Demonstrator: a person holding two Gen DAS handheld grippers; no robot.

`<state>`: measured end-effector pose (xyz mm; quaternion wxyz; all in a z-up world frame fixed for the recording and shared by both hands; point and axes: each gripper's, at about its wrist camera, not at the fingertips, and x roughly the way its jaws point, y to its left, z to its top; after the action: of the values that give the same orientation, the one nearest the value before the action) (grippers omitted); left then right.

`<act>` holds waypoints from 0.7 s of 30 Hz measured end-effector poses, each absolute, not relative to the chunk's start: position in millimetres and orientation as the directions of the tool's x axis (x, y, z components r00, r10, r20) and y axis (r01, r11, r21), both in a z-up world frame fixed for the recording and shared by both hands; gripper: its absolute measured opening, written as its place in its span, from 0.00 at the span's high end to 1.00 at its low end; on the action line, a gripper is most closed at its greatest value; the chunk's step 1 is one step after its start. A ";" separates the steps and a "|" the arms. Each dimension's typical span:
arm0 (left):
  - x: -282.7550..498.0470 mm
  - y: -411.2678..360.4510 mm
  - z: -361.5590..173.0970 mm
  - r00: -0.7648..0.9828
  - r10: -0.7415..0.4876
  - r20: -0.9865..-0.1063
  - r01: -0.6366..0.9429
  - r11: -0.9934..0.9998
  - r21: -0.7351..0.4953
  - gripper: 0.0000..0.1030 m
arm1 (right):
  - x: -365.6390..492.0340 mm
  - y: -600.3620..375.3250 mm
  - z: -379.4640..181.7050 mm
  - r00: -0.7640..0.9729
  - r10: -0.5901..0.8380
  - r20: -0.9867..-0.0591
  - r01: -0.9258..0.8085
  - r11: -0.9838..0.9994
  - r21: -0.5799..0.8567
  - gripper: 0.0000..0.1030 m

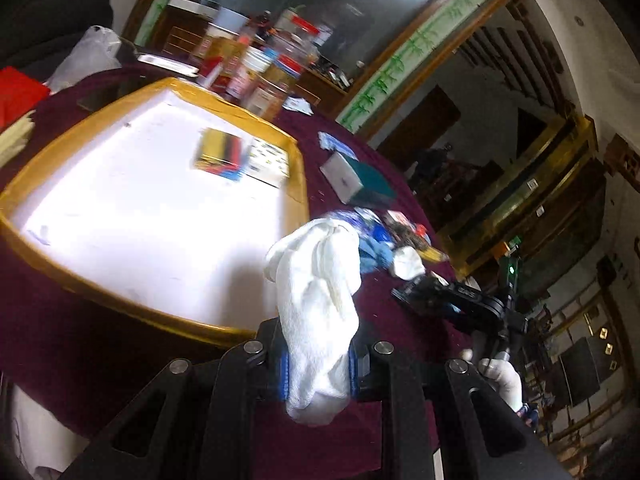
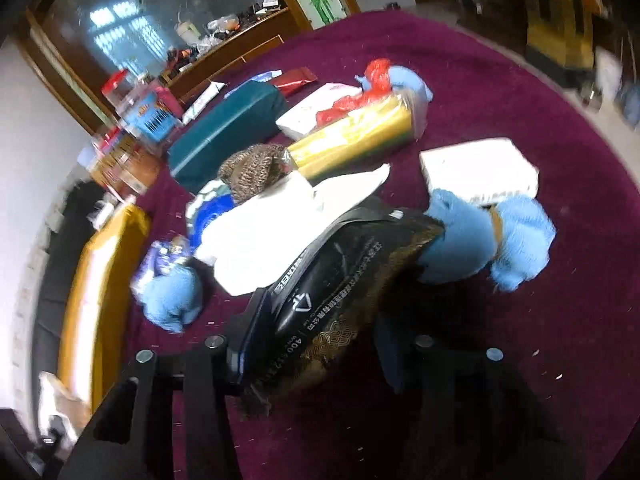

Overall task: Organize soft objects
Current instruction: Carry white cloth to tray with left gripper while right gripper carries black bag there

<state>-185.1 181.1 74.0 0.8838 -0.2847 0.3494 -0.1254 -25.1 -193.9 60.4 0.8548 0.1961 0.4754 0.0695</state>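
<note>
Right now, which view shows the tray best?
The left wrist view: the tray fills the left half, with its whole yellow rim, its white floor and two small boxes in the far corner. The right wrist view shows only a blurred strip of its yellow wall at the left edge.

Your left gripper has its jaws clamped on a white sock that rises toward 12 o'clock. Your right gripper has its jaws pressed on a black pouch that runs toward 1 o'clock. In the left view, your gloved right hand sits at 4 o'clock.
</note>
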 end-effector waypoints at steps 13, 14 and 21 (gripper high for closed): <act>-184.5 265.6 66.5 0.756 -0.314 -0.575 -0.116 0.800 -0.589 0.81 | -79.8 -143.7 139.0 0.591 0.435 -0.679 -0.230 0.898 0.375 0.73; -183.9 269.9 67.4 0.755 -0.315 -0.574 -0.118 0.797 -0.592 0.81 | -79.4 -132.3 143.9 0.584 0.453 -0.673 -0.262 0.890 0.372 0.73; -174.1 290.5 83.5 0.765 -0.300 -0.570 -0.112 0.809 -0.577 0.81 | -61.8 -33.1 167.0 0.472 0.594 -0.652 -0.447 0.798 0.404 0.74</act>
<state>-174.1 290.5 83.5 0.8889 -0.3042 0.3386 -0.0529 -61.8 -33.1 167.0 0.8532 0.0886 0.4137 0.3051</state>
